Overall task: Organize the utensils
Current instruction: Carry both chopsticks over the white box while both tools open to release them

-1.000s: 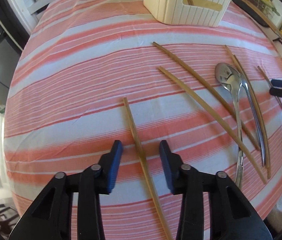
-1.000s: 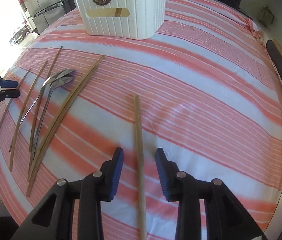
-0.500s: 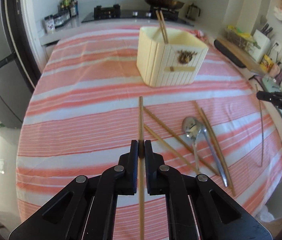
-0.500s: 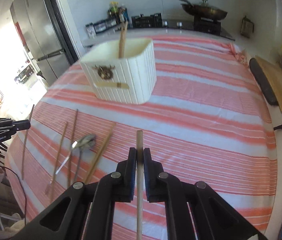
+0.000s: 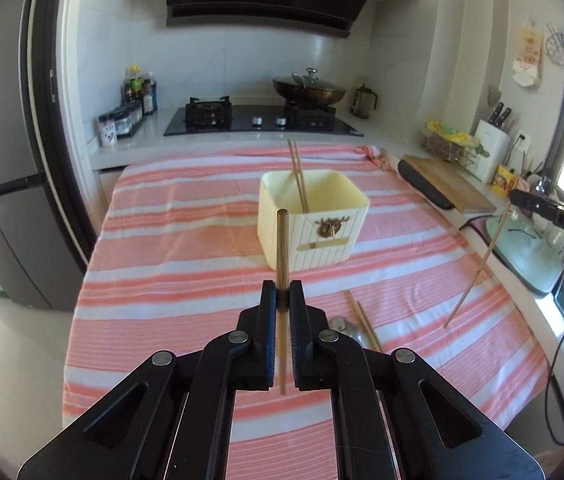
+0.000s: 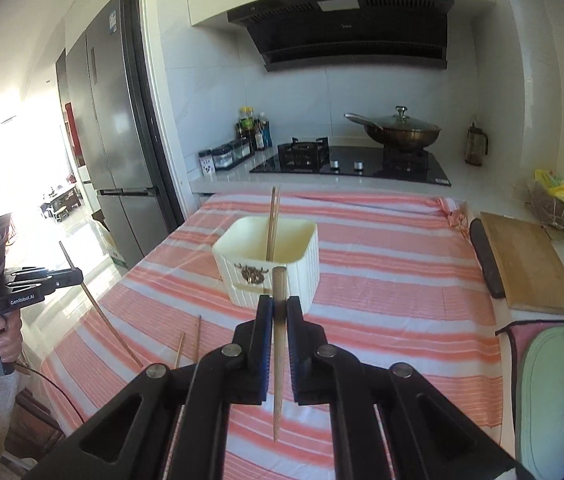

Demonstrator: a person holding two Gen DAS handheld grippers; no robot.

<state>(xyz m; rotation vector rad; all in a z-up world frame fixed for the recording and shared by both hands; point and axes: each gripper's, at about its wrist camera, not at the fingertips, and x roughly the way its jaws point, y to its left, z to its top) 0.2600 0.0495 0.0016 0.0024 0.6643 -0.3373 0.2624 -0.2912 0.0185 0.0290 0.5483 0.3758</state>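
Wooden chopsticks have left the striped cloth: your left gripper (image 5: pixel 282 300) clamps one chopstick (image 5: pixel 282 248), your right gripper (image 6: pixel 279 312) the other chopstick (image 6: pixel 278 320) (fingers gaped a second ago), both raised before the cream holder (image 5: pixel 313 216) beyond.

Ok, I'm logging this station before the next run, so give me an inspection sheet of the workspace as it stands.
Surface: table under a pink and white striped cloth, flat.
Job's things: cream utensil box upright with two chopsticks leaning inside; loose chopsticks and a partly hidden spoon lie on the cloth.
Clutter: nothing seen on the cloth.
Grippers: left tool shut on a chopstick; right tool shut on a chopstick; both lifted clear of the cloth.
Cables: a black cord hangs near the table's right edge.
Surroundings: stove with a lidded wok, fridge, cutting board.
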